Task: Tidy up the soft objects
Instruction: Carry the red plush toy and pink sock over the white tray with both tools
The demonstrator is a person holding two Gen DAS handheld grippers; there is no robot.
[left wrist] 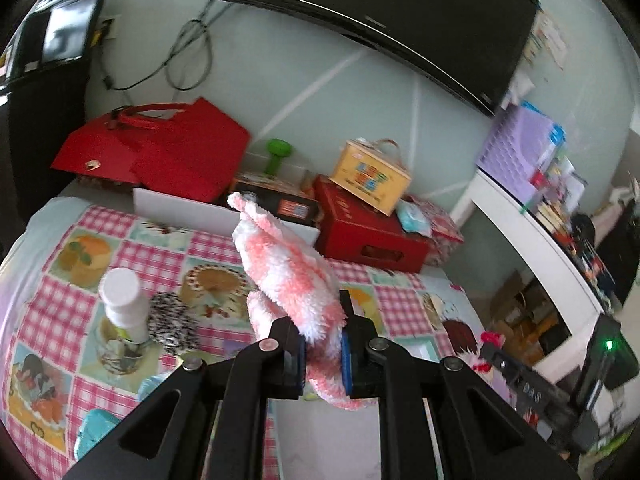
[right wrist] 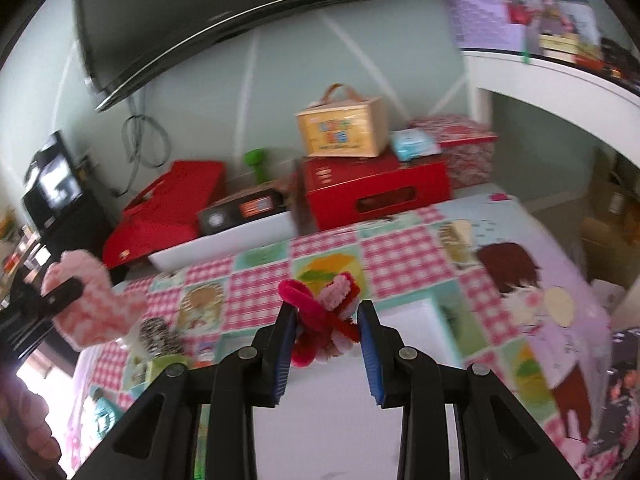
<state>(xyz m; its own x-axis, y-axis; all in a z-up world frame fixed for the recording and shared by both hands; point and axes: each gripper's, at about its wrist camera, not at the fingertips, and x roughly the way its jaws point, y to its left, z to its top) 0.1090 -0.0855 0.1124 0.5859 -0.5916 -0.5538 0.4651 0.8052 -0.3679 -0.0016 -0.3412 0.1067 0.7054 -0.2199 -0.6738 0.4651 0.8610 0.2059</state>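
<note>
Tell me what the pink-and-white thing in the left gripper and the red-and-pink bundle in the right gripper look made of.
Pink-and-white sock: looks like plush fleece or chenille, matte, with a long fuzzy pile fraying at its edges. Red-and-pink bundle: looks like fuzzy chenille stems, possibly wired, since thin furry strands hold bent loops; motion blur leaves that uncertain.

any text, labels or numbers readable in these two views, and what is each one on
"DAS", white letters, uncertain reading: on the right gripper body seen from the left wrist view.
Yellow carry box: colourful front print, too blurred to read.
Black box: orange and white label, unreadable.
Red box: small gold marks on its lid, unreadable.
Books on the white shelf: too small to read.
</note>
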